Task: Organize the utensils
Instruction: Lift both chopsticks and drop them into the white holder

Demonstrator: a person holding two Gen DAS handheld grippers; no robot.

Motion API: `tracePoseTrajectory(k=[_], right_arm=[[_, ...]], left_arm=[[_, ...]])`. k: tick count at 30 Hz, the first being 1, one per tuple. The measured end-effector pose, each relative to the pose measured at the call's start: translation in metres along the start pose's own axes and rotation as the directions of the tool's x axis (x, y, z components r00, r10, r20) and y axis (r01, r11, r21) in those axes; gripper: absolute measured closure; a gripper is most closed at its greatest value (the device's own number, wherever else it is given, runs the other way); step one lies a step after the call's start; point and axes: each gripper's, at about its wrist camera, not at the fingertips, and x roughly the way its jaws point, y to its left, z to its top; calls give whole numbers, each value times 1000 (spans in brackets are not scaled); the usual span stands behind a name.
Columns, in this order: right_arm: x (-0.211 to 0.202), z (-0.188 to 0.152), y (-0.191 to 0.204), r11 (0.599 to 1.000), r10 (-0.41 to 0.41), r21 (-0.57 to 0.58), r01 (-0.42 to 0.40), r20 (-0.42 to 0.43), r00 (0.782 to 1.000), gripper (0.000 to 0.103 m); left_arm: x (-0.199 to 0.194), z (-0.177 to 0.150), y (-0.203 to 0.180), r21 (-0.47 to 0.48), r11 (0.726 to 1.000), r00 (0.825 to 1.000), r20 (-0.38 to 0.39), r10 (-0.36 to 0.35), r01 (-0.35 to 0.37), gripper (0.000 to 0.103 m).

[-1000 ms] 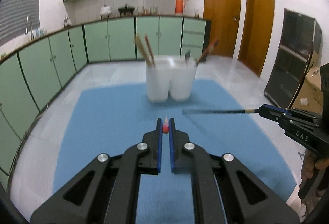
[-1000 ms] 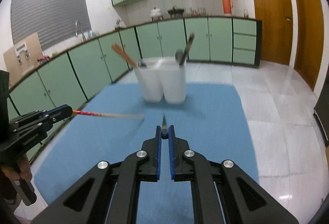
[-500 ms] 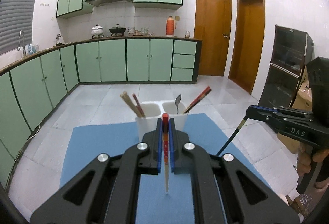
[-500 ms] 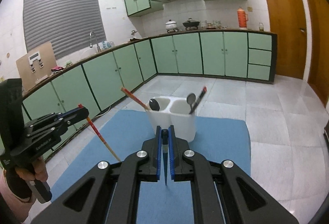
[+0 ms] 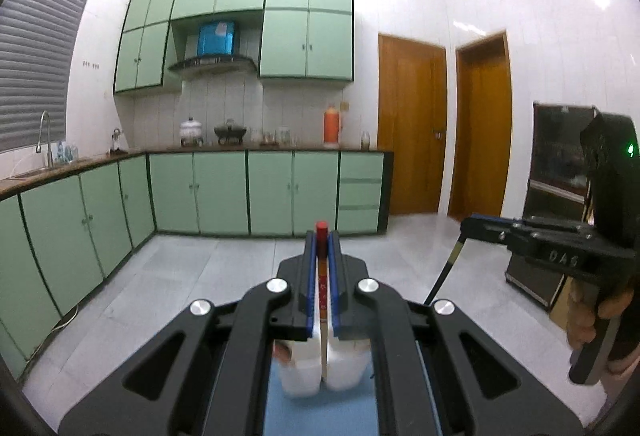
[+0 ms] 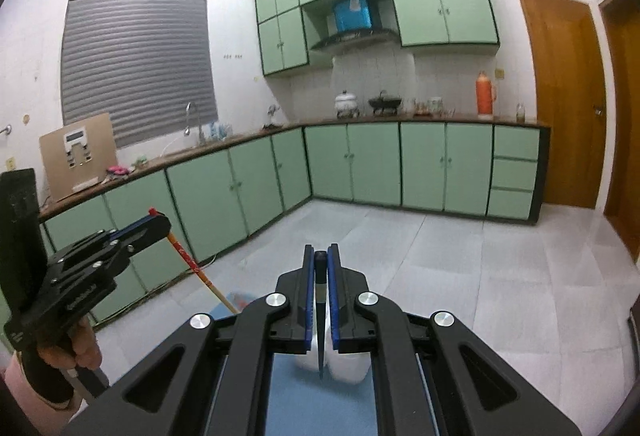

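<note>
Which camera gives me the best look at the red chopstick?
Right wrist: the red chopstick shows side-on, slanting down from the left gripper. The left wrist view shows it only end-on between its own pads.

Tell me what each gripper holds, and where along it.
Left gripper pinches a red-topped chopstick near its top end. Right gripper pinches a dark chopstick near its top end.

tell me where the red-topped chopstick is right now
The red-topped chopstick is clamped in the left gripper, hanging point-down above the white utensil holder on the blue mat.
</note>
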Motion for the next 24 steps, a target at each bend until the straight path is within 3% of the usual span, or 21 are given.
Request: tracePoseTrajectory(k=[3, 8, 15, 18, 21, 24], right_arm=[[16, 16, -5, 1000, -10, 4, 10, 20, 1000, 97], [50, 18, -14, 999, -42, 6, 42, 21, 999, 97], [105, -27, -19, 999, -37, 26, 40, -102, 994, 97], [110, -42, -19, 999, -28, 30, 33, -140, 990, 95], [98, -53, -21, 998, -36, 46, 43, -130, 991, 95], [78, -58, -24, 996, -57, 68, 64, -105, 993, 81]], left_arm=[[22, 11, -5, 18, 1000, 999, 34, 19, -20, 98], [71, -3, -8, 19, 999, 999, -5, 32, -32, 98], [124, -57, -1, -1, 1000, 990, -139, 24, -24, 98], [126, -74, 7, -30, 1000, 982, -187, 2, -8, 95], [115, -79, 18, -47, 999, 983, -185, 2, -11, 80], [94, -79, 23, -58, 998, 986, -169, 6, -16, 75]])
